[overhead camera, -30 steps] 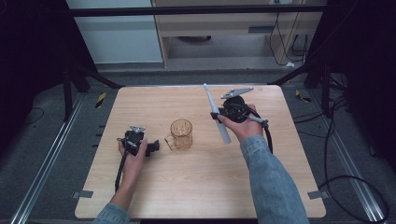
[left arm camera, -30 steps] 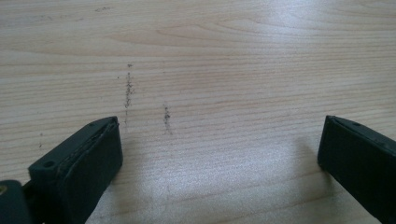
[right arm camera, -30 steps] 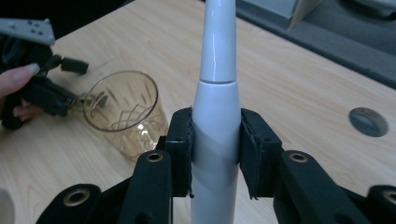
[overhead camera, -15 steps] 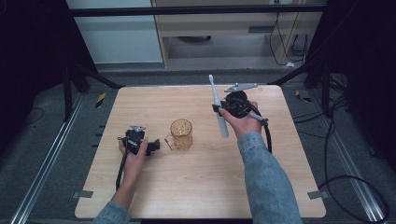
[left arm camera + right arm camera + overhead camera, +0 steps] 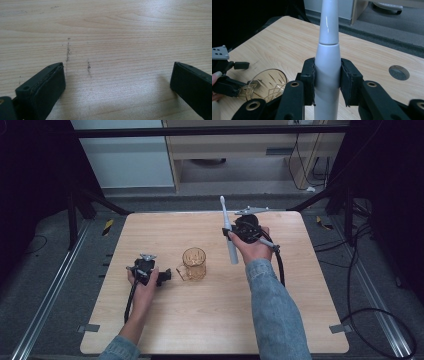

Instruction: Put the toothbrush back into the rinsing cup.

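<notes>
A white electric toothbrush [image 5: 228, 233] is off the table, nearly upright, its brush head pointing away from me. My right gripper [image 5: 235, 234] is shut on its handle; in the right gripper view both pads press the toothbrush [image 5: 328, 50] body at the right gripper [image 5: 327, 81]. An amber glass mug [image 5: 194, 263] stands mid-table, left of and below the toothbrush, and the mug [image 5: 265, 83] rim shows low on the left. My left gripper [image 5: 164, 276] rests beside the mug's handle. The left gripper [image 5: 117, 82] is open, with bare wood between its jaws.
The wooden table [image 5: 200, 325] has a round hole [image 5: 399, 72] near its far side. Metal rails and cables run along the floor on both sides, with a cabinet beyond the far edge. The other hand's gripper [image 5: 227, 75] sits close to the mug.
The right gripper has lifted the toothbrush a little and shifted it left toward the mug, standing it more upright. The left hand and the mug have not moved.
</notes>
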### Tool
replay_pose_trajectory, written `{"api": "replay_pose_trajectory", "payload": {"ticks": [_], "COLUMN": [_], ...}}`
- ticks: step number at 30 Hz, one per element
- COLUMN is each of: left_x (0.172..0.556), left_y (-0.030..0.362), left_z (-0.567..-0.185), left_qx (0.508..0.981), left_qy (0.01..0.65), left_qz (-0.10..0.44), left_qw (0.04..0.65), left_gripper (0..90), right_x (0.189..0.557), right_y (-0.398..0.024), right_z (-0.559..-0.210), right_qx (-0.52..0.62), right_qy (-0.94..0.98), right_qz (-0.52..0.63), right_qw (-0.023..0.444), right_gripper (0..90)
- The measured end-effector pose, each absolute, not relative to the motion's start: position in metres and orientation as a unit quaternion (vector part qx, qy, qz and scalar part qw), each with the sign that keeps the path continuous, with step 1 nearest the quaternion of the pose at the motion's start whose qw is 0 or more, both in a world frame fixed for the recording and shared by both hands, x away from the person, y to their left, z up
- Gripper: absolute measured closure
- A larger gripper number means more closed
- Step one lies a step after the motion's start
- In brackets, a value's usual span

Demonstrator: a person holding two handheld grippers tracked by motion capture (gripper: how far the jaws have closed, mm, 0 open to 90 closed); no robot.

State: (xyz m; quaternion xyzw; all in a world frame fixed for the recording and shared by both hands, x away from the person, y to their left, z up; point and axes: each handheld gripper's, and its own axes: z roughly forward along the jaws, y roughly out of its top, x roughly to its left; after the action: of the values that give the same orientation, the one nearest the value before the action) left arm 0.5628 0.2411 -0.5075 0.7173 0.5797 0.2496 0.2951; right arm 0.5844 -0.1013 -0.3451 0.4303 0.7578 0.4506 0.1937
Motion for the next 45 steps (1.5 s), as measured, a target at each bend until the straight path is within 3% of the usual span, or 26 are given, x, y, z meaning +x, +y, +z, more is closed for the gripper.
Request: {"api": "replay_pose_trajectory", "payload": {"ticks": [45], "left_x": [0.566], "left_y": [0.242], "left_z": [-0.507], "left_qx": [0.721], "left_qy": [0.575], "left_qz": [0.248], "left_qw": [0.296], "left_gripper": [0.0], "right_x": [0.594], "right_y": [-0.046], "right_z": [-0.306], "right_qx": [0.414], "right_qy": [0.731], "right_qz": [0.496], "right_qw": [0.218], "right_gripper": [67.1]}}
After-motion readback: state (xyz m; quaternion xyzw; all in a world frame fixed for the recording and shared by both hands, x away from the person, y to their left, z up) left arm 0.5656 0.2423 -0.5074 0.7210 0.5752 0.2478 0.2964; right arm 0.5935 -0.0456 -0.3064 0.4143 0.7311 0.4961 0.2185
